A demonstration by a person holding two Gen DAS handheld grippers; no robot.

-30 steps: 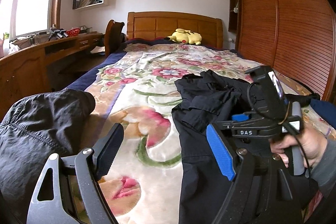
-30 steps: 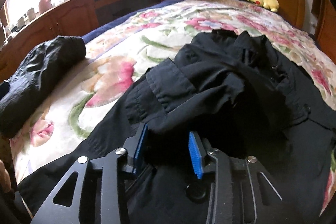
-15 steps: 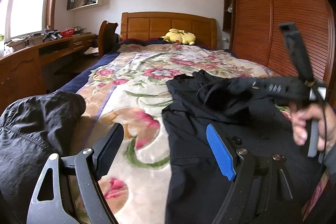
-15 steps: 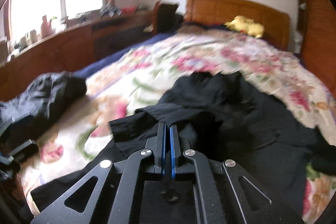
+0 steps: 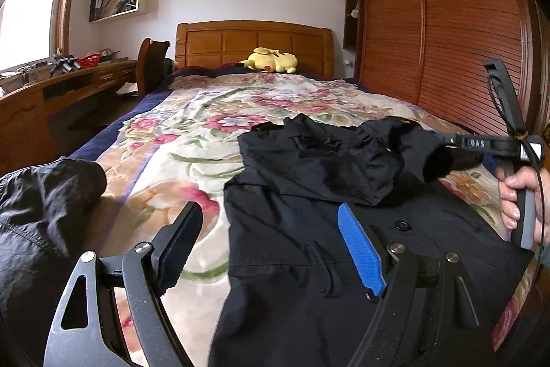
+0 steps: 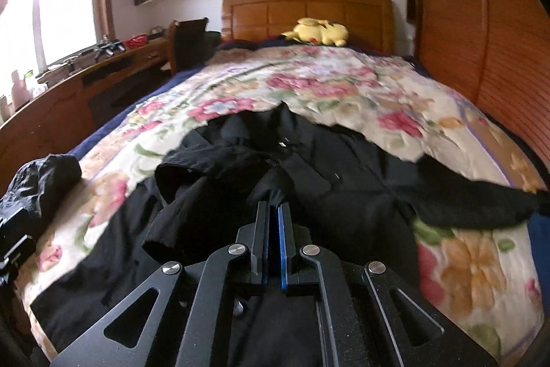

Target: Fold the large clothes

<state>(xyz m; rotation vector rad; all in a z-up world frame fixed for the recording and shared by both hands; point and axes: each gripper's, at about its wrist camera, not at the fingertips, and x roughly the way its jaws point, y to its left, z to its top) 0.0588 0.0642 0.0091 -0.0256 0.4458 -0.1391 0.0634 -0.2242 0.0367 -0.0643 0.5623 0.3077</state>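
A large black shirt (image 5: pixel 309 222) lies spread on the floral bedspread (image 5: pixel 178 140); it also shows in the right wrist view (image 6: pixel 343 181). My right gripper (image 6: pixel 273 212) is shut on a fold of the black shirt, a sleeve by its look, and holds it up above the garment's right side; from the left wrist view it (image 5: pixel 447 157) is at the right, the cloth draped from it. My left gripper (image 5: pixel 268 246) is open and empty, low over the shirt's lower left edge.
A second dark garment (image 5: pixel 41 212) lies bunched at the bed's left corner. A yellow plush toy (image 5: pixel 271 61) sits by the wooden headboard (image 5: pixel 254 40). A desk (image 5: pixel 51 92) and chair stand left of the bed, a wooden wardrobe (image 5: pixel 447 40) right.
My right gripper shut on the shirt's cloth, lifted it and carried it to the right. The left gripper stayed open and nearly still.
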